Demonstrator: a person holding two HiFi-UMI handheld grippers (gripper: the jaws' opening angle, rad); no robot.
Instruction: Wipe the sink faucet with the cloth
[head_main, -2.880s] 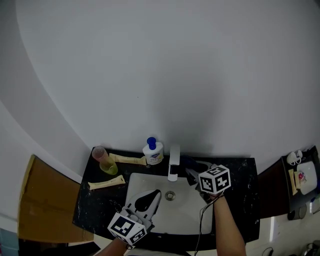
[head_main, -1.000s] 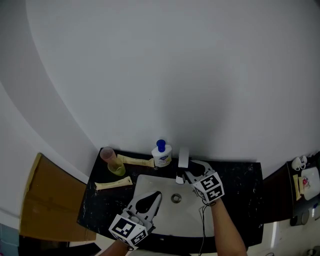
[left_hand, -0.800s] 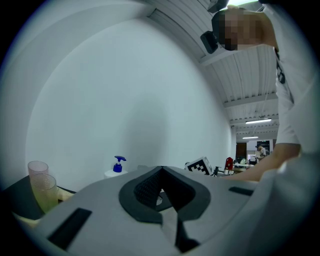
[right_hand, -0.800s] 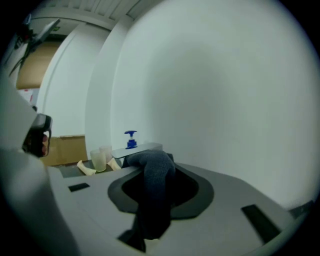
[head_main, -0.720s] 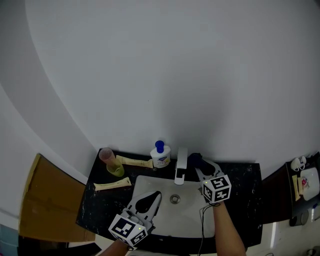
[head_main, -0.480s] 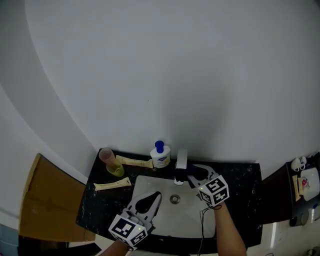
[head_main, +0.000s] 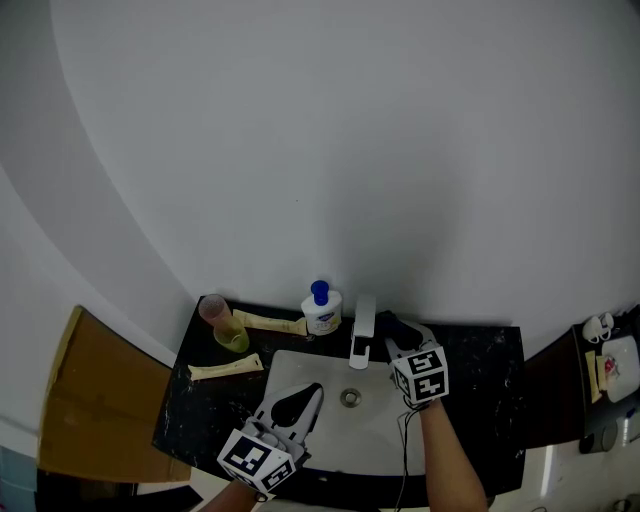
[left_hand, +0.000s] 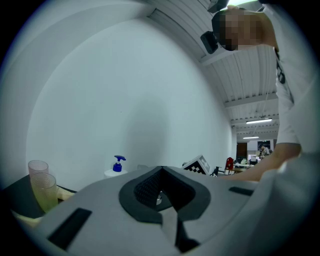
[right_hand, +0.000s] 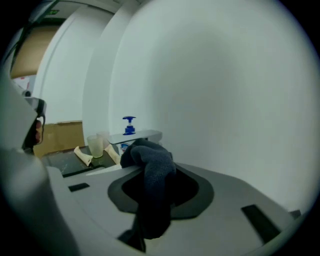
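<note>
The white faucet (head_main: 360, 331) stands at the back rim of the white sink (head_main: 289, 366); in the right gripper view the faucet (right_hand: 142, 135) shows just beyond the jaws. My right gripper (head_main: 393, 336) is shut on a dark blue cloth (head_main: 396, 326), held just right of the faucet, touching or nearly touching its side. In the right gripper view the cloth (right_hand: 154, 192) bulges over the jaws and hangs down between them. My left gripper (head_main: 311, 387) hovers over the basin's front left, shut and empty; in its own view the left gripper (left_hand: 161, 173) has its jaws closed together.
A soap pump bottle (head_main: 320, 311) stands left of the faucet. Stacked cups (head_main: 222, 323) and two pale tubes (head_main: 225, 368) lie on the black counter (head_main: 480, 370) at the left. The drain (head_main: 350, 398) sits mid-basin. A brown board (head_main: 90, 410) stands left of the counter.
The right gripper with the cloth has moved back and forth beside the faucet, and since half a second ago it has shifted slightly toward the wall. The left gripper has stayed put.
</note>
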